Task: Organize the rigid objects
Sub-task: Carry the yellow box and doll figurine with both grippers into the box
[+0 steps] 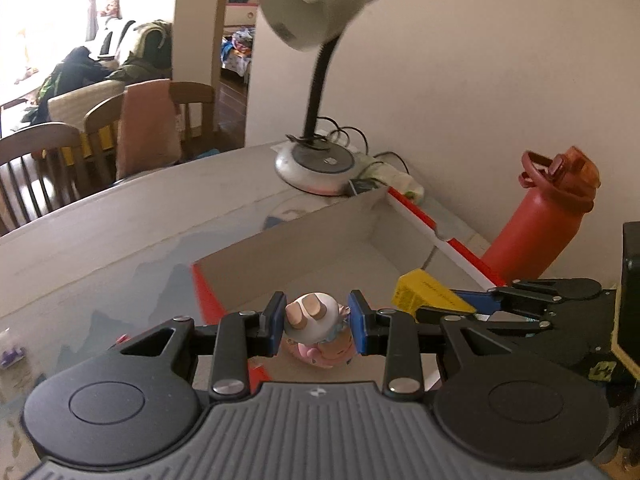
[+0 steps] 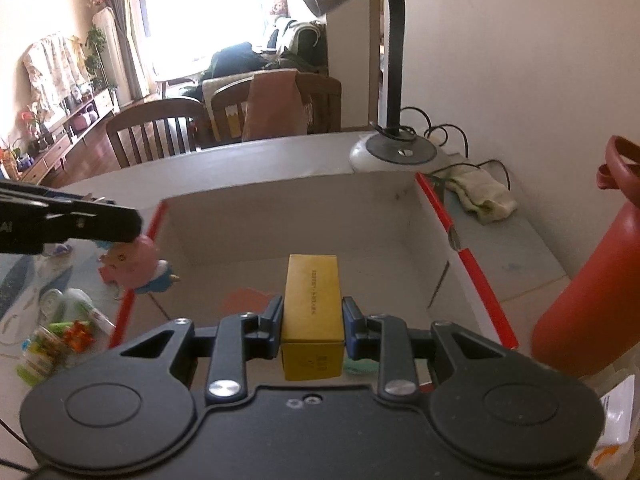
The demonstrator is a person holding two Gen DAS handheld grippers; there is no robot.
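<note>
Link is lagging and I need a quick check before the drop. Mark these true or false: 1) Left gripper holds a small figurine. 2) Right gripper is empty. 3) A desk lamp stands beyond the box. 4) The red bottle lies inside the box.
1) True: the left gripper is shut on the figurine.
2) False: the right gripper grips a yellow box.
3) True: the desk lamp stands behind the open box.
4) False: the red bottle stands outside it.

Left tongs (image 1: pixel 316 322) clamp small pink-and-white toy figurine (image 1: pixel 316 330) over red-edged white cardboard box (image 1: pixel 304 240); red plastic bottle (image 1: pixel 540 224) beside box on tabletop (image 1: pixel 120 216).
</note>
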